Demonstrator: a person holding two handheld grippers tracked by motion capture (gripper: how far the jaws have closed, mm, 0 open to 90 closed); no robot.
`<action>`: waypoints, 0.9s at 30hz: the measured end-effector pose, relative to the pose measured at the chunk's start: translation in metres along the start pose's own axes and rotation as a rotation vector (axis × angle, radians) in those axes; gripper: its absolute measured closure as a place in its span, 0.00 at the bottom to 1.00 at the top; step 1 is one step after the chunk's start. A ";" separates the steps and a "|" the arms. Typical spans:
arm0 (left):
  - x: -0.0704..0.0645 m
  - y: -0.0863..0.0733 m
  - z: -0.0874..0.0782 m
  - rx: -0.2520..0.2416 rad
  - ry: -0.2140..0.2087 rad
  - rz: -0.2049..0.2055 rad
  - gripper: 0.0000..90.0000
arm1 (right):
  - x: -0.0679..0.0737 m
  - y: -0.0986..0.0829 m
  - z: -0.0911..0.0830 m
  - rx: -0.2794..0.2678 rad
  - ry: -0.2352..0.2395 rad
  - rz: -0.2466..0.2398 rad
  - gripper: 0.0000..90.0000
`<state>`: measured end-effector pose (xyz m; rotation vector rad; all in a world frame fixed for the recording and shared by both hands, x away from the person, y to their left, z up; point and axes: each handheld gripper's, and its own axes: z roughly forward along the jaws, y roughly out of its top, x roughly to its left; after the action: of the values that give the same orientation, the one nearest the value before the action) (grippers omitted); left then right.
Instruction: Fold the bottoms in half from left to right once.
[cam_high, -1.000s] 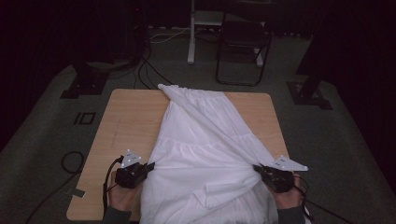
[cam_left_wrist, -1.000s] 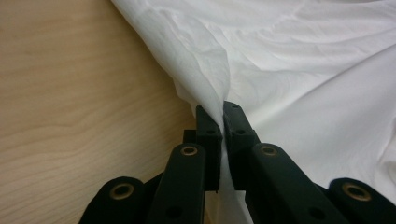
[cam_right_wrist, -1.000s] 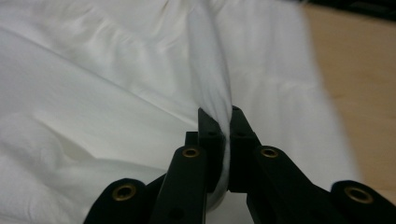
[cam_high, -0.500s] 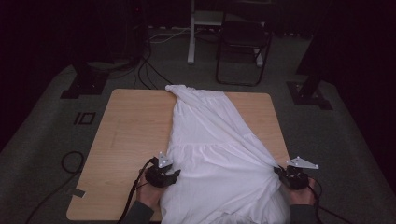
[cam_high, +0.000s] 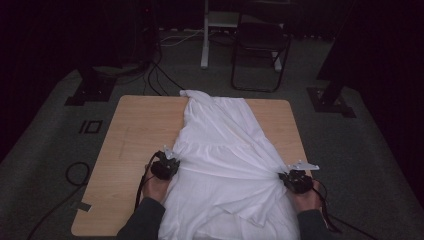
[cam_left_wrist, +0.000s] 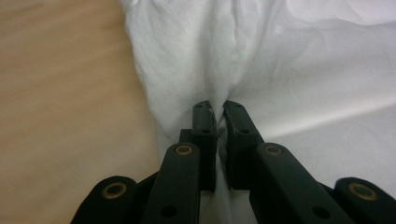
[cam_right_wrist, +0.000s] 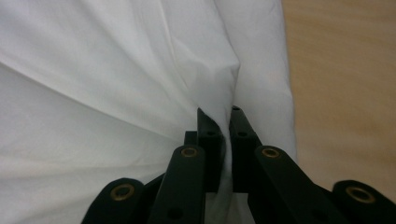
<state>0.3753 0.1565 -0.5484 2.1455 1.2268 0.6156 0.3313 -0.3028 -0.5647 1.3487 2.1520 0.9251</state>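
The left hand-held gripper (cam_left_wrist: 219, 122) has its two black jaws drawn almost together, with a gathered fold of the white, thin cotton garment (cam_left_wrist: 299, 70) pinched in the narrow slot between them; the cloth bunches upward from the jaw tips in soft vertical creases. In the high view this left hand-held gripper (cam_high: 166, 165) sits at the garment's left edge, on the near half of the light wooden rectangular surface (cam_high: 135, 130), with the person's hand and dark sleeve behind it. The right hand-held gripper (cam_right_wrist: 223, 125) is likewise nearly shut, its jaws clamped on a fold at the garment's other side, and creases fan away from the grip across the cloth (cam_right_wrist: 93, 70). From above, the right hand-held gripper (cam_high: 295, 179) lies at the garment's right edge, close to the right rim of the surface, well apart from the left one. Between the two, the white garment (cam_high: 225, 150) lies spread flat across the middle of the surface, narrow at the far end near the far edge and widening toward the person, where its lower part hangs over the near edge. Beyond the surface, on the dark carpeted floor, stand a black folding chair (cam_high: 260, 45) and loose black cables (cam_high: 160, 75).
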 end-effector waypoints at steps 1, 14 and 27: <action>0.005 0.004 0.004 0.005 0.010 -0.001 0.94 | 0.000 0.006 0.006 0.001 0.000 -0.005 0.96; 0.047 0.050 0.048 0.012 0.068 -0.115 0.91 | -0.022 0.070 0.069 -0.007 -0.046 0.024 0.96; 0.042 0.015 -0.029 -0.145 0.011 -0.069 0.57 | 0.015 0.070 0.013 -0.135 0.013 -0.009 0.54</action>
<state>0.3856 0.1951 -0.5125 1.9747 1.2190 0.6667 0.3758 -0.2641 -0.5225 1.2694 2.0631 1.0580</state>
